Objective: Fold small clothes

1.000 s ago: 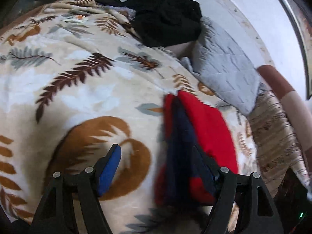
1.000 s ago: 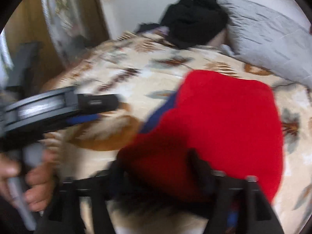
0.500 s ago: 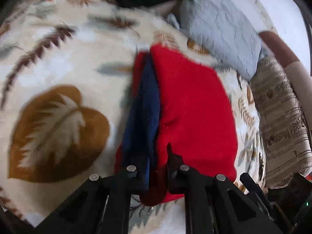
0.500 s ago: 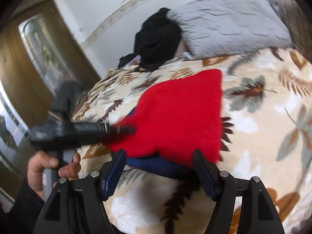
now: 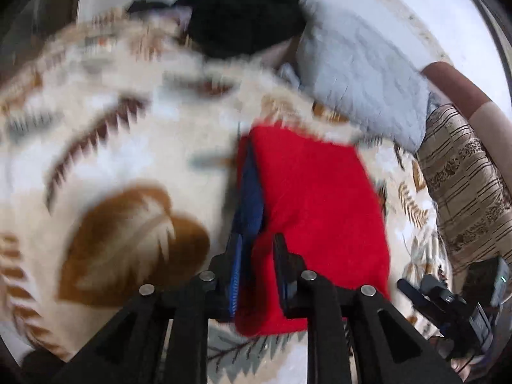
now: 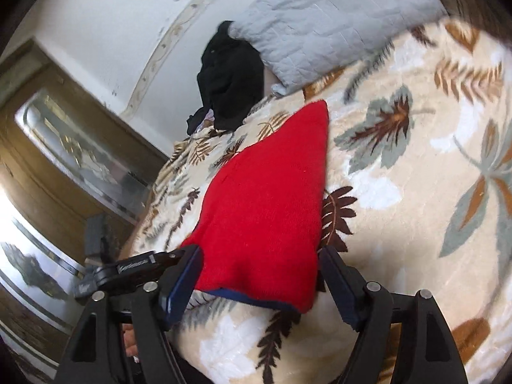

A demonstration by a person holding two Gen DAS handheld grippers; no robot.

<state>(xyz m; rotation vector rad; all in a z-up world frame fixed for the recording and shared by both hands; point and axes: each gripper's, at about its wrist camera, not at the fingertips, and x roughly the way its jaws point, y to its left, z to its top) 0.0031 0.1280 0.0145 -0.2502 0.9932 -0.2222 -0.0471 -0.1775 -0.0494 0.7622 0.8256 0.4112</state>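
My left gripper (image 5: 254,256) pinches the red garment (image 5: 313,204) at its near edge on the blanket (image 5: 134,147), jaws easing apart. My right gripper (image 6: 260,275) straddles that edge, jaws widening, clamping nothing. I should lift both corners evenly.

Bedroom, leaf-print blanket (image 6: 400,192), grey pillow (image 6: 320,16)

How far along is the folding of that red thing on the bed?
The red garment already lies folded over, its navy edge showing. The left claw has that edge between its opening jaws; the right claw straddles a corner, open. Any last fold and smoothing remain.
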